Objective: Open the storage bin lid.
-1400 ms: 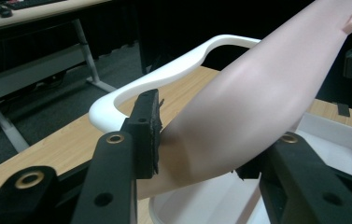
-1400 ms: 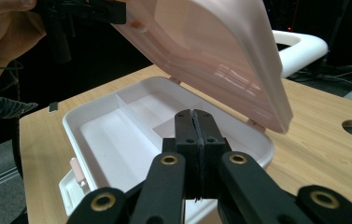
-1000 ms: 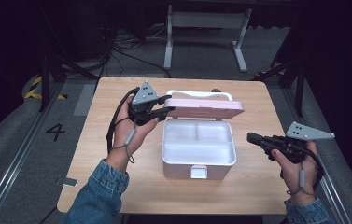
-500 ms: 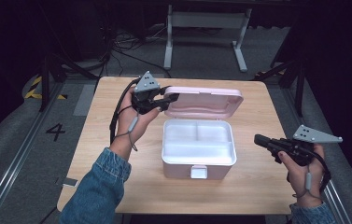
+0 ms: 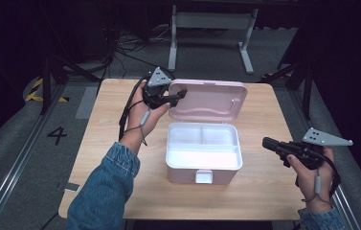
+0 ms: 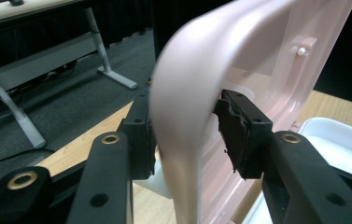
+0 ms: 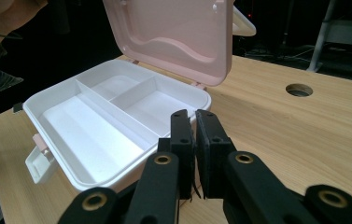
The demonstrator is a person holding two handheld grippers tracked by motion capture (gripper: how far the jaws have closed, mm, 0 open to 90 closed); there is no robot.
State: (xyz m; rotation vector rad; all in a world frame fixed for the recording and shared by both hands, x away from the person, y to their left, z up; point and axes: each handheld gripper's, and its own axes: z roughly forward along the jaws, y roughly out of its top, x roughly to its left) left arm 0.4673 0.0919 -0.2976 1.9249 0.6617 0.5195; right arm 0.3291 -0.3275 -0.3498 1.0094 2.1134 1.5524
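A white box (image 5: 187, 172) with divided compartments stands open mid-table, its pink lid (image 5: 211, 98) tilted back. My left gripper (image 5: 180, 94) is at the lid's left edge. In the left gripper view the lid rim (image 6: 257, 56) runs between the jaws of the left gripper (image 6: 185, 116), which have just been opening and are no longer clamped on it. My right gripper (image 5: 265, 142) hovers right of the box and points at it. In the right gripper view the right gripper (image 7: 194, 116) has just been opening to a narrow slit, with nothing between its pads. The box (image 7: 33, 116) and lid (image 7: 178, 28) lie ahead of it.
The box's front latch (image 5: 204, 176) hangs open toward the near edge. The wooden table (image 5: 111, 139) has a round cable hole (image 7: 299, 89) near its far right. A metal desk frame (image 5: 211, 19) stands on the floor beyond the table.
The lid has swung further back and open, with the left gripper moving toward the far edge alongside it. The right hand drifted slightly right.
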